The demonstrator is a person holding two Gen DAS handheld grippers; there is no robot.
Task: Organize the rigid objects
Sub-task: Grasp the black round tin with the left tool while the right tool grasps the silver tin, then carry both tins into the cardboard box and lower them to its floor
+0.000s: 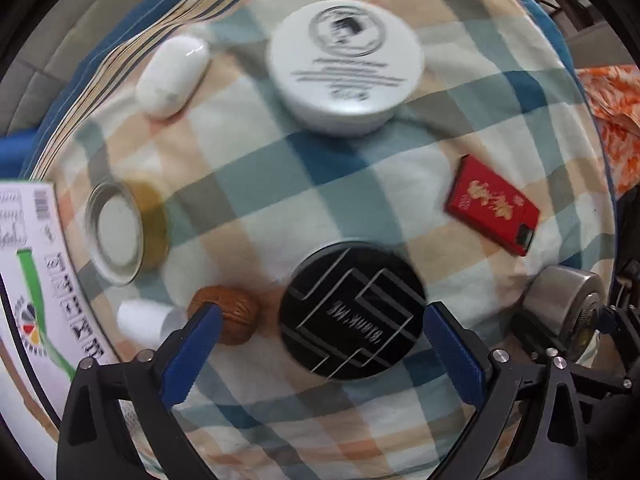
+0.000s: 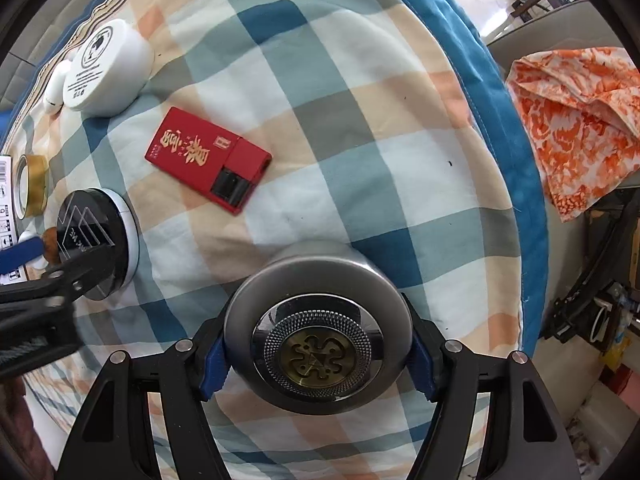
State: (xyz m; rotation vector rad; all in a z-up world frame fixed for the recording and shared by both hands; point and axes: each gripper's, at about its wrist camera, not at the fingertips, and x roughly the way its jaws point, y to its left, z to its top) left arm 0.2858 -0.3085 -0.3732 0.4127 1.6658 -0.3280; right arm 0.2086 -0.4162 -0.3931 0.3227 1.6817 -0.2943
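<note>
My left gripper (image 1: 322, 322) is open, its blue fingers on either side of a black round compact (image 1: 352, 312) lying on the checked cloth; it also shows in the right wrist view (image 2: 90, 240). A brown walnut (image 1: 224, 320) lies beside the left finger. My right gripper (image 2: 318, 354) is shut on a grey metal round case (image 2: 318, 340) with a brass emblem, also seen in the left wrist view (image 1: 564, 308). A red flat box (image 1: 492, 206) (image 2: 206, 158), a white round tin (image 1: 346, 66) (image 2: 104, 68) and a white oval case (image 1: 172, 76) lie farther off.
A roll of gold tape (image 1: 124, 232) (image 2: 30, 184) and a small white bottle (image 1: 146, 322) lie at the left by a printed cardboard box (image 1: 32, 272). An orange patterned cloth (image 2: 576, 124) lies beyond the blue cloth edge (image 2: 508, 160) at right.
</note>
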